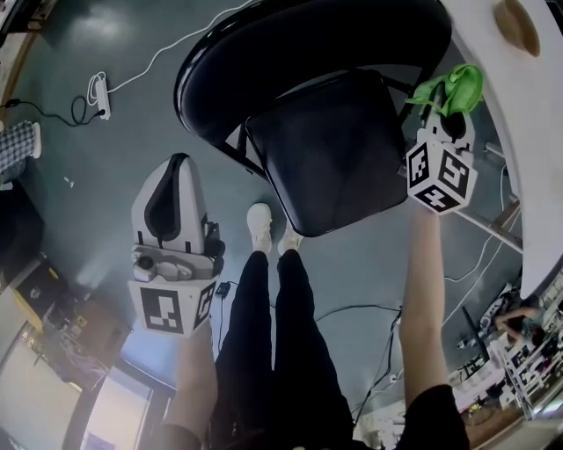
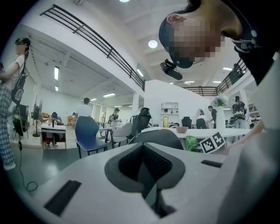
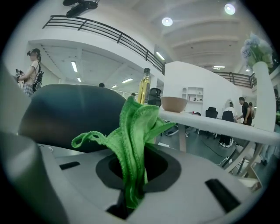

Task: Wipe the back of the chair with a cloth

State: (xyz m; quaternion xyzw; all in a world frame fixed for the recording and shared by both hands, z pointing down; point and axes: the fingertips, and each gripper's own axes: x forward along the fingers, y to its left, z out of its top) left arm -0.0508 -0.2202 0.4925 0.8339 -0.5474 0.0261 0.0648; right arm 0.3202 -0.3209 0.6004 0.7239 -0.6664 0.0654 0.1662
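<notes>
A black chair stands below me in the head view, its curved back (image 1: pixel 308 35) at the top and its seat (image 1: pixel 339 149) beneath. My right gripper (image 1: pixel 449 110) is just right of the seat, shut on a green cloth (image 1: pixel 453 88) that bunches out of its jaws. In the right gripper view the cloth (image 3: pixel 133 140) stands up from the gripper (image 3: pixel 131 192), with the dark chair back (image 3: pixel 70 116) close behind on the left. My left gripper (image 1: pixel 179 163) hangs left of the chair, apart from it, shut and holding nothing. The left gripper view shows that gripper (image 2: pixel 146 166) and the chair back (image 2: pixel 159 136) beyond.
A white table (image 1: pixel 493 88) with a brown bowl (image 1: pixel 517 25) runs along the right, close to the cloth. A bottle (image 3: pixel 144 89) stands on it. A power strip (image 1: pixel 99 92) and cables lie on the floor at left. My shoes (image 1: pixel 273 228) are by the seat's front edge.
</notes>
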